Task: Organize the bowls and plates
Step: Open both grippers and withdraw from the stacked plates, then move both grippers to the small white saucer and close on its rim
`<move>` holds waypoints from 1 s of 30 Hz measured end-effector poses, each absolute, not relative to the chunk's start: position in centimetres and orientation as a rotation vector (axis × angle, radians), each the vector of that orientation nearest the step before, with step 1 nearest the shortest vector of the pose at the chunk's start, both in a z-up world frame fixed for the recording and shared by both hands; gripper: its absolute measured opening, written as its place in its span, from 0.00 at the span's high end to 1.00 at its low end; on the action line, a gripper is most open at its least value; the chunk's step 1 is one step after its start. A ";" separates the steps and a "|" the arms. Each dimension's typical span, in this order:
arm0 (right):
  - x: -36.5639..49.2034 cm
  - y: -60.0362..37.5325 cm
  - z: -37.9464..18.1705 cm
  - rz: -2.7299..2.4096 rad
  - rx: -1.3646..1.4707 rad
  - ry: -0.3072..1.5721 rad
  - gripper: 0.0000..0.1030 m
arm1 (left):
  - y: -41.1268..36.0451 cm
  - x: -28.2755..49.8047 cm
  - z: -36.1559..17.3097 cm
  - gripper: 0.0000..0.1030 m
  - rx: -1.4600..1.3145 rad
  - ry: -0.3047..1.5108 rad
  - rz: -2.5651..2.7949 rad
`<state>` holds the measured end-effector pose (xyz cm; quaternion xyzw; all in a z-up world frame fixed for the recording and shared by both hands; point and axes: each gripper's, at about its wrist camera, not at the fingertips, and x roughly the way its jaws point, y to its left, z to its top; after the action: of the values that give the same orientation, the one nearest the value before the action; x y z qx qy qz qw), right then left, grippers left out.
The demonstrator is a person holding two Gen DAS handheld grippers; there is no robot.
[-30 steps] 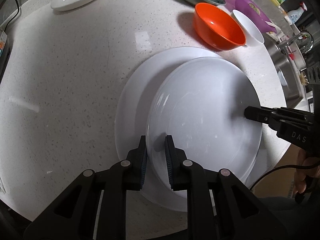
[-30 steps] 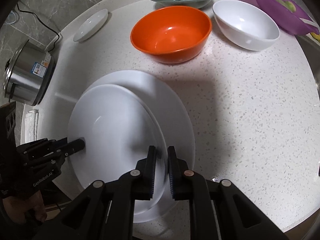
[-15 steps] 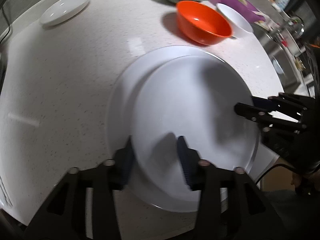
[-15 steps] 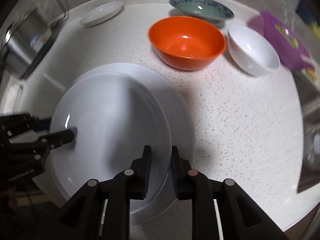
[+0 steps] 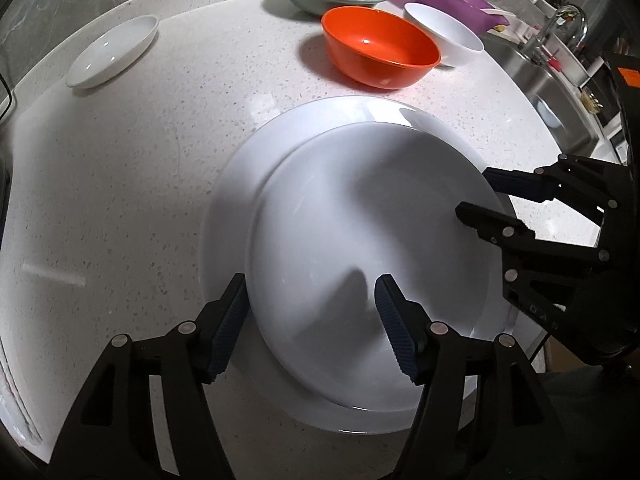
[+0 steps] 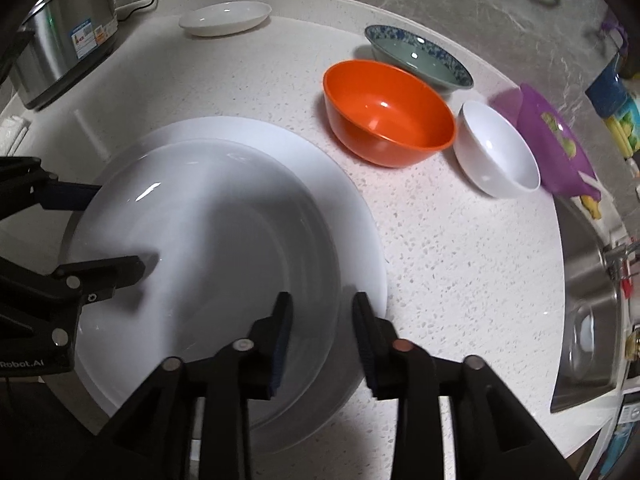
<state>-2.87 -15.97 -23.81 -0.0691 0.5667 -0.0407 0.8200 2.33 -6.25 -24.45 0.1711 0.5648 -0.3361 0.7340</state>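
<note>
A steel cooker [image 6: 66,32] is standing at ten o'clock on the speckled white desk [image 6: 460,248]. A steel sink [image 6: 588,320] is sitting at three o'clock beyond the desk's edge, its tap [image 5: 560,24] rising at two o'clock in the left wrist view.

Deep white plate [image 5: 360,248] nested off-centre on larger white plate [image 5: 240,208].
</note>
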 end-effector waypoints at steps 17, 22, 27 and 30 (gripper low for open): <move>-4.0 -16.6 -22.8 -0.075 -0.135 1.049 0.26 | -3.6 5.0 -21.8 0.04 0.220 1.163 -0.662; -4.8 -17.5 -20.7 -0.075 -0.085 0.954 0.24 | -0.8 7.4 -21.0 0.01 0.170 1.086 -0.560; -3.9 -18.4 -19.1 -0.038 -0.068 0.916 0.16 | 2.4 11.2 -20.3 0.01 0.078 1.110 -0.424; -0.6 -18.7 -18.2 0.039 0.011 0.991 0.16 | 3.7 14.4 -20.3 0.01 0.069 1.144 -0.395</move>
<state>-0.57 -18.70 -18.22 0.0053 0.4755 0.0189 0.8795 14.44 3.69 -20.27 0.0323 0.5377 -0.1856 0.8218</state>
